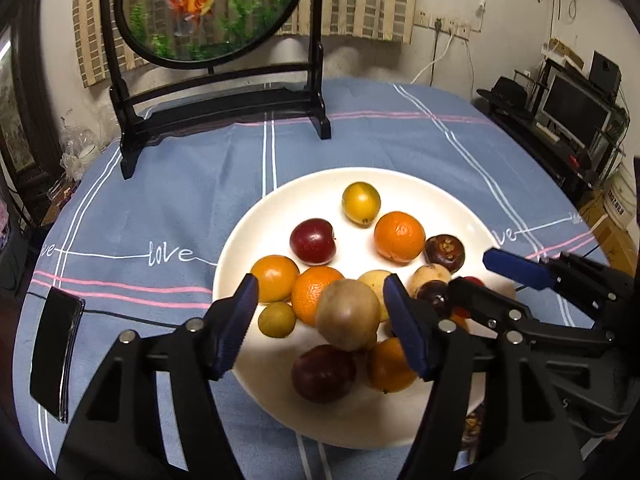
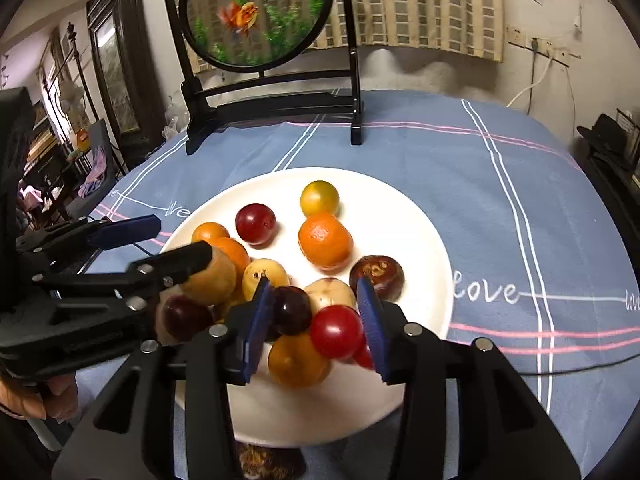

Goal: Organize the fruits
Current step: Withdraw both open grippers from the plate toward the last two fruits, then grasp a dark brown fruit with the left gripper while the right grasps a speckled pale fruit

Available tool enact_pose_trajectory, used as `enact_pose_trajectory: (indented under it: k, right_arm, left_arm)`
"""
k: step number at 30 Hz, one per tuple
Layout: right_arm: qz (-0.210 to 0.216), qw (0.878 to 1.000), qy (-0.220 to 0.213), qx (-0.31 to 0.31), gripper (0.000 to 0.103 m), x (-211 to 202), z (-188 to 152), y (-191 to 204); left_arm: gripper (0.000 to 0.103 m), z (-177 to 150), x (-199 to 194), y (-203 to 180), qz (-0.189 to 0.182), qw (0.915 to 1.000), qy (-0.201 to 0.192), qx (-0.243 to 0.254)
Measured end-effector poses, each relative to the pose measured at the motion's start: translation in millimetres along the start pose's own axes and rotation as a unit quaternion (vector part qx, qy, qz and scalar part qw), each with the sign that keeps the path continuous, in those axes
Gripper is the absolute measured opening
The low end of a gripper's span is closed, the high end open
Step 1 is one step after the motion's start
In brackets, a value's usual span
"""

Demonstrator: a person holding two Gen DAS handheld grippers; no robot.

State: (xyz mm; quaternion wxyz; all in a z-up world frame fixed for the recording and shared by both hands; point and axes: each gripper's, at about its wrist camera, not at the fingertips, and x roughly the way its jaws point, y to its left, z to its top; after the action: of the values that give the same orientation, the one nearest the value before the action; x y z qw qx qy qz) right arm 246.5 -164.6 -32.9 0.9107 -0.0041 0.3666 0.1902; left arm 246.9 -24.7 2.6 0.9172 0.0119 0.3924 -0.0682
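While both tools hang over the white plate (image 1: 256,224), the step in hand reads as dropping fruit onto the pile: a tan-brown round fruit (image 1: 348,314) sits between the blue pads of the left tool (image 1: 320,320), blurred, with a gap showing on either side, so that tool looks released rather than clamped. Right tool (image 2: 316,320) likewise parted, a red cherry-like fruit (image 2: 336,332) between its pads; contact on the right pad cannot be settled, and the left pad stands clear of it. Both fruits are over the near half of the plate, above a heap of oranges, dark red plums and small yellow fruits; a yellow-green fruit (image 2: 319,199) and an orange (image 2: 325,241) lie apart toward the far rim. Next move, by my reading: draw each tool back clear of the heap without knocking it. Plate rests on a blue cloth-covered surface (image 1: 360,136) printed "love", a dark phone (image 1: 56,344) at its left edge. Beyond stands a round goldfish panel (image 1: 208,8) in a black frame; cluttered room behind.
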Motion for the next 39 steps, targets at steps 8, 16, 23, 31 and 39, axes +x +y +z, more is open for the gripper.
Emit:
enact_pose_trajectory:
  k: [8,16,23,31,39]
  right_arm:
    - [-0.001,1.0,-0.009,0.003,0.052,-43,-35,-8]
    - [-0.003,1.0,0.011,-0.023,0.052,-69,-78,2]
    - [0.01,0.999,0.026,-0.033,0.053,-74,-103,20]
    - [0.009,0.998,0.051,-0.034,0.053,-64,-120,32]
    - [-0.031,0.996,0.073,-0.043,0.046,-46,-123,39]
  left_arm:
    - [0.073,-17,-27,-1,0.004,0.9999,-0.01,0.007]
    - [0.074,-52,-46,-6,-0.002,1.0,0.0,0.007]
    - [0.076,-81,-55,-8,-0.006,0.9999,0.014,0.006]
    - [0.079,-102,-57,-3,-0.014,0.9995,0.027,-0.003]
    - [0.079,-109,-51,-2,-0.019,0.9989,0.043,-0.005]
